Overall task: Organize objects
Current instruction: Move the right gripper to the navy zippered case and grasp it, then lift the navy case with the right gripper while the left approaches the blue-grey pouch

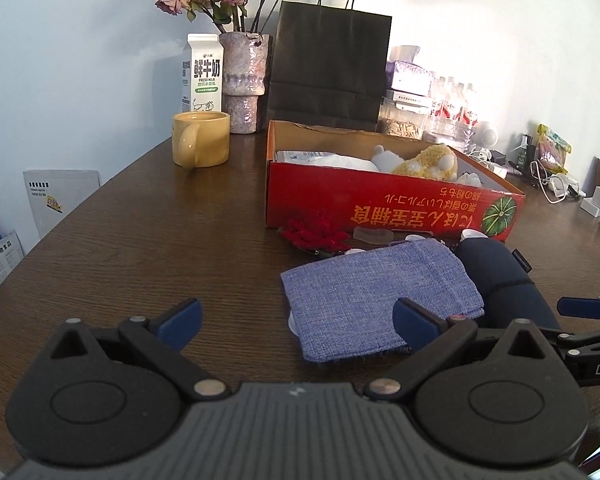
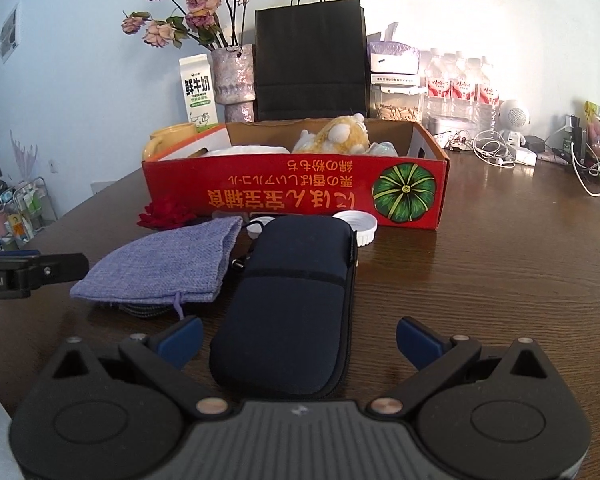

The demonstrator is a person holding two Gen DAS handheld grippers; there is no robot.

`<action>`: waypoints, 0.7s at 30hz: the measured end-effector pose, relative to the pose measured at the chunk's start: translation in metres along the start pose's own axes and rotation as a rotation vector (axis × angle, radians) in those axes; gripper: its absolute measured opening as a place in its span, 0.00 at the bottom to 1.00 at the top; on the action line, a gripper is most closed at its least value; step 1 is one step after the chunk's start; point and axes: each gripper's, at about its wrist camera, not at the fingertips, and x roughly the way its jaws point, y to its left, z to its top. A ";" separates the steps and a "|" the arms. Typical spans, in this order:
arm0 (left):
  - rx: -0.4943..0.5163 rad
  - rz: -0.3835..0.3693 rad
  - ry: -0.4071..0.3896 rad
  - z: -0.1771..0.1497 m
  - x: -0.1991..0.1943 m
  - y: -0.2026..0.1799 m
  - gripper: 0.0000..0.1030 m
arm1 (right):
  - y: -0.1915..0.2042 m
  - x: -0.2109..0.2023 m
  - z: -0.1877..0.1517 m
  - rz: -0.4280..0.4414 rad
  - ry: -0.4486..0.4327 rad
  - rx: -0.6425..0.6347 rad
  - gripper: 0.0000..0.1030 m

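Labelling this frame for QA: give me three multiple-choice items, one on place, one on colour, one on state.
1. Where is the dark navy zipped fabric case?
A. inside the red cardboard box
B. on the wooden table, in front of the box
C. inside the black paper bag

2. What colour is the ceramic mug?
A. yellow
B. green
C. white

3. How is the right claw?
A. shut on the case
B. open
C. out of view

Answers: 1 B, the case lies on the tabletop before the box; 2 A, its glaze is yellow; 3 B, its blue pads stand wide apart.

A dark wooden table (image 2: 480,280) carries a red box (image 2: 296,192), blue pouch (image 2: 160,264), navy case (image 2: 292,300) and yellow mug (image 1: 200,144).
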 end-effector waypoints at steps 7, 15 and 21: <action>0.006 -0.018 0.009 -0.001 0.005 -0.005 1.00 | 0.005 0.016 0.010 -0.032 0.024 -0.014 0.97; 0.002 -0.011 0.017 0.000 0.008 -0.005 1.00 | 0.003 0.037 0.023 -0.039 0.068 -0.018 0.86; 0.004 -0.020 0.024 0.001 0.011 -0.009 1.00 | 0.012 0.046 0.027 -0.029 0.081 -0.064 0.73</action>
